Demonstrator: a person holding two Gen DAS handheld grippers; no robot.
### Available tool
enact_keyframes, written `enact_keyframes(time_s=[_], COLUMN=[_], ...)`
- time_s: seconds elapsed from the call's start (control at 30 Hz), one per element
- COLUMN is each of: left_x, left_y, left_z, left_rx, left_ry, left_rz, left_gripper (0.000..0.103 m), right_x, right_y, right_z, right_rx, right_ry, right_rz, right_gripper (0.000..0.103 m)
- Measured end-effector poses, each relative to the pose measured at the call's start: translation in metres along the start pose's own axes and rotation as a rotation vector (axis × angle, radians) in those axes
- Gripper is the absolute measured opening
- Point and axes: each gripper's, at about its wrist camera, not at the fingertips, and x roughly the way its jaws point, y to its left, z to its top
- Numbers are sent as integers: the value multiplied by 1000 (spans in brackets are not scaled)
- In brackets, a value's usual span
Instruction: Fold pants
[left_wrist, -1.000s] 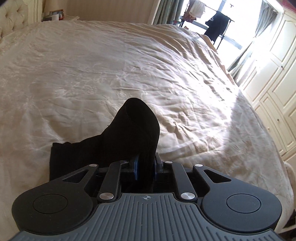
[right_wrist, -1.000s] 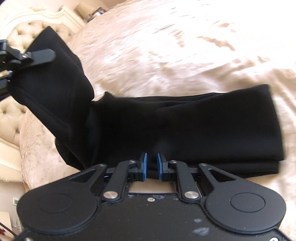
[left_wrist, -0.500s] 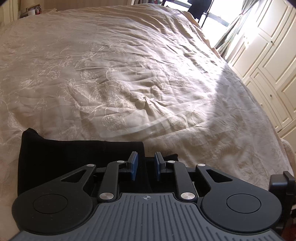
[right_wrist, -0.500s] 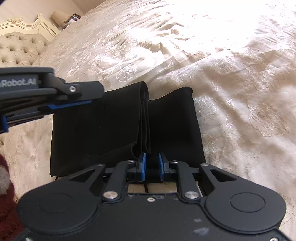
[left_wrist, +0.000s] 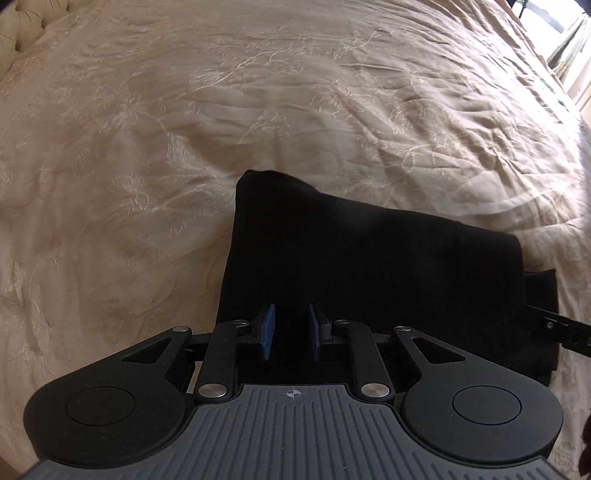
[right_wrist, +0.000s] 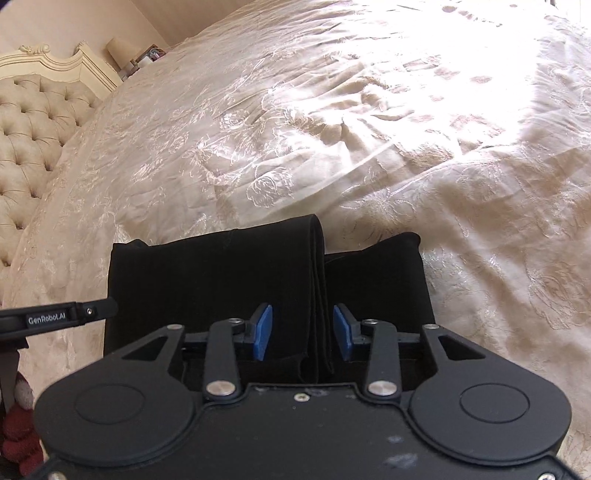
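The black pants (left_wrist: 369, 266) lie folded into a flat stack on the cream bedspread (left_wrist: 184, 129). In the right wrist view the pants (right_wrist: 221, 280) show a folded upper layer whose edge runs between the jaws, with a lower layer sticking out to the right. My left gripper (left_wrist: 290, 334) is open, its blue pads (left_wrist: 266, 330) just above the near edge of the stack, holding nothing. My right gripper (right_wrist: 302, 334) is open wider, over the fold edge. The left gripper's finger (right_wrist: 62, 317) shows at the left of the right wrist view.
A tufted cream headboard (right_wrist: 33, 122) stands at the left, with a lamp and small items on a stand (right_wrist: 140, 59) behind it. A dark red object (right_wrist: 18, 428) sits at the lower left by the bed's edge. The embroidered bedspread stretches far beyond the pants.
The left gripper carried a raised pant end over, laid it down and let go. Both grippers have opened; the right one widened in the last half second. The pants now lie folded flat.
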Motion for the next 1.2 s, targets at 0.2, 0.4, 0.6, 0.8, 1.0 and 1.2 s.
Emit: enact_keyframes(time_s=[0.2, 0.4, 0.6, 0.8, 1.0, 1.2], left_x=[35, 40, 22, -7, -5, 27], left_y=[16, 29, 47, 60, 42, 14], left_z=[-5, -1, -1, 7, 30, 51], left_rx=[2, -11, -46, -65, -7, 69], left_ry=[115, 139, 93, 9, -12, 9], left_rz=[-54, -121, -153, -168, -184, -163], left_gripper=[20, 20, 20, 20, 20, 20], right_x=[34, 48, 50, -1, -46, -3], right_y=[1, 6, 16, 33, 28, -9], right_z=[1, 0, 7, 14, 9, 1], right_rx=[33, 21, -32, -57, -70, -7], right_ry=[65, 60, 98, 12, -48, 28], right_rz=[-43, -38, -78, -11, -72, -240], right_gripper=[44, 57, 35, 12, 12, 12])
